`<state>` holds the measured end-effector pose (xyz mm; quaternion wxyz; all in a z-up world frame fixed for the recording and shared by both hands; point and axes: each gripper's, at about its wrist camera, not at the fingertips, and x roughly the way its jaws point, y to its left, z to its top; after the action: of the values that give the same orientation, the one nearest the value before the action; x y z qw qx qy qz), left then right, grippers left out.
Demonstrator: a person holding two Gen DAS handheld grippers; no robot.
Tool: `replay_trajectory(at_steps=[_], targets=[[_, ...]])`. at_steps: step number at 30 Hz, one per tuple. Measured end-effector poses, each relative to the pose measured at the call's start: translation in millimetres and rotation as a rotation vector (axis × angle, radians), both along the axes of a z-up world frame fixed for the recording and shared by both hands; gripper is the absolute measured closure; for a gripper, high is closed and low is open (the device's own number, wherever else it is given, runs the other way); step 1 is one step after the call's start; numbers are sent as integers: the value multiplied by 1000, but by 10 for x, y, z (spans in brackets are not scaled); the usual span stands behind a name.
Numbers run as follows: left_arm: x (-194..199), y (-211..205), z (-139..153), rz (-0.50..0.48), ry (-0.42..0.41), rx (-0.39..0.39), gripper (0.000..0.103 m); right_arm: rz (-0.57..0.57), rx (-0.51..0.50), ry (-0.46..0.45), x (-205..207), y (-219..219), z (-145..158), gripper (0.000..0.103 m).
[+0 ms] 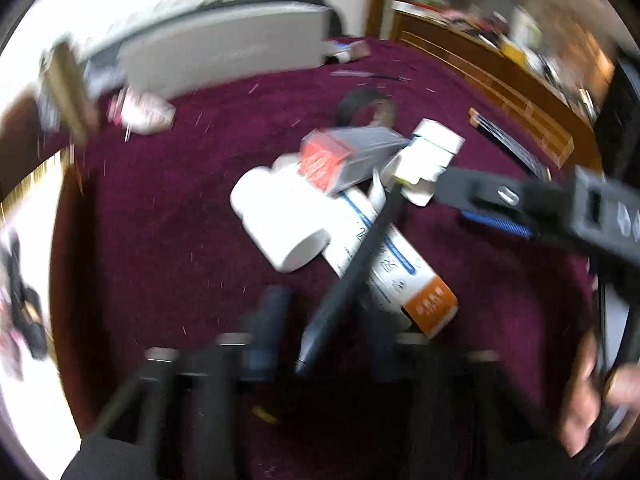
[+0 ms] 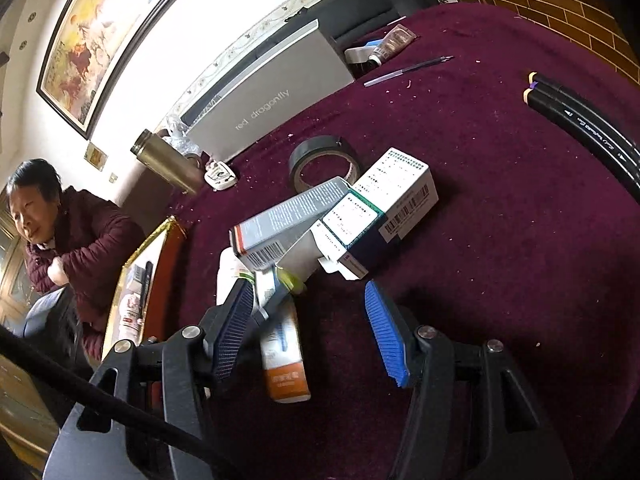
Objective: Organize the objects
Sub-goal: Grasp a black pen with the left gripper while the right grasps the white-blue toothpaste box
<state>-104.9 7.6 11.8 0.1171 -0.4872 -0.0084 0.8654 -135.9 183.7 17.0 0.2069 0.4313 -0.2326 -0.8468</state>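
On the maroon cloth (image 2: 500,240) lies a pile: a white bottle (image 1: 276,220), a grey and red box (image 1: 344,156), a white box (image 2: 384,204) and an orange-ended box (image 1: 404,280). A long black marker (image 1: 352,276) slants over the pile in the blurred left wrist view; its yellow-tipped end (image 2: 290,282) shows between the right fingers. My left gripper (image 1: 324,320) is open around the marker's lower part, its dark fingers (image 1: 272,312) either side. My right gripper (image 2: 310,320) is open with blue pads (image 2: 384,336), just before the pile; it also shows in the left view (image 1: 480,204).
A roll of black tape (image 2: 324,160) lies behind the pile. A grey box (image 2: 272,100), a tube (image 2: 392,44) and a pen (image 2: 408,70) are at the back. Two black markers (image 2: 580,124) lie at right. A brass flask (image 2: 168,160) and a seated person (image 2: 60,232) are left.
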Motion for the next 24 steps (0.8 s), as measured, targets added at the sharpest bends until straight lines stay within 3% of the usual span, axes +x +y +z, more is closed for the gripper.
replay_trajectory(at_steps=[4,7,12,16,21,24], targets=[[204,-377,-4,123,25,59,89,11,30,14,17,-32,20,46],[349,-684,-9,217,14,109,89,58,108,39,48,-199,40,46],[335,-673,-25,214,39,81,89,128,320,72,85,-637,67,46],[300,-705,-44,214,41,105,89,147,485,74,-1,-896,29,46],[294,-637,-38,193,62,75,89,172,547,54,-189,-1117,-108,46],[269,-620,-32,188,65,59,89,198,591,104,-144,-1216,-116,65]])
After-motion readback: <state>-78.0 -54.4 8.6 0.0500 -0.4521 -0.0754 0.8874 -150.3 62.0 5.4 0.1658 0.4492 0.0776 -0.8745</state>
